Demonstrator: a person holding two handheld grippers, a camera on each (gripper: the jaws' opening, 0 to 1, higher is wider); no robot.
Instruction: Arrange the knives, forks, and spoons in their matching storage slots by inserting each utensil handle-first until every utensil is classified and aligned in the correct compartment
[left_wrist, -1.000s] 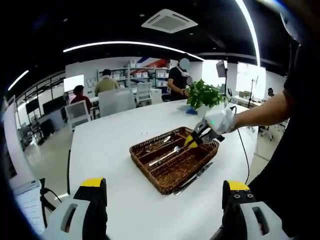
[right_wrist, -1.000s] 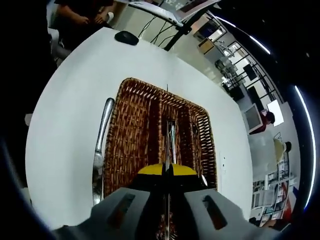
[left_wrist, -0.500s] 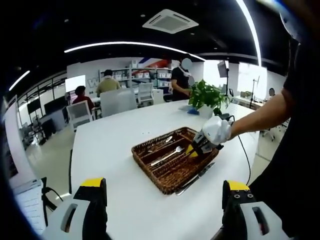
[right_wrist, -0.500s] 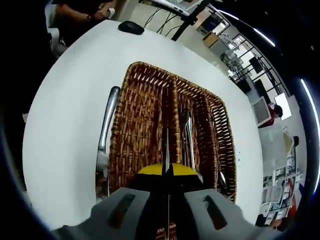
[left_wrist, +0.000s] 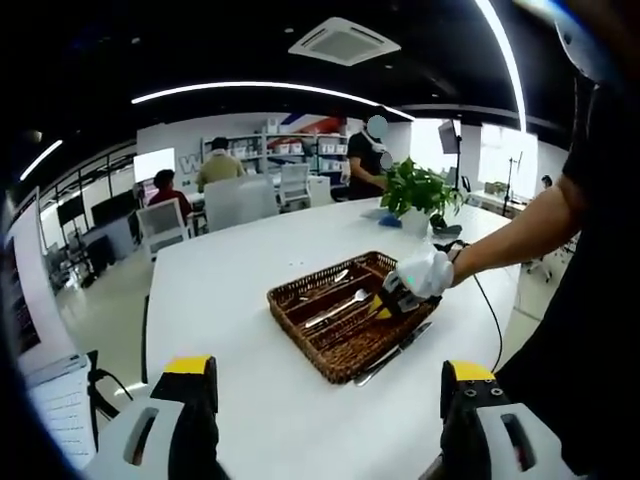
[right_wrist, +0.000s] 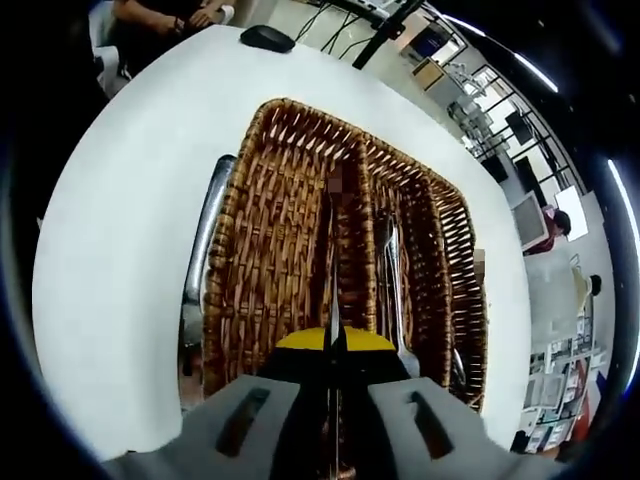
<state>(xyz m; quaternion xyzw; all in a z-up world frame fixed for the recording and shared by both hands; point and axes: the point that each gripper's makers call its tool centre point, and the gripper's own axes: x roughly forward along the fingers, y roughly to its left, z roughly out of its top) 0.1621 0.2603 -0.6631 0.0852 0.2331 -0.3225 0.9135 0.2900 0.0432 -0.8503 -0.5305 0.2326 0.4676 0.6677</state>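
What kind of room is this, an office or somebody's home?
Most likely an open-plan office: a long white table, office chairs, shelving along the back wall, a ceiling air-conditioning unit and several people working.

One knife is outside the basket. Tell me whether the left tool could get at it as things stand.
Probably yes. The knife lies flat on the bare table along the basket's near side. The left tool is open. The right tool works over the basket just beyond, so the two might crowd.

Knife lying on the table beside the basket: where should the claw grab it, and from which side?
Probably take the knife by its handle, from above. It lies flat on the table tight along the basket wall, so only its outer side offers clearance.
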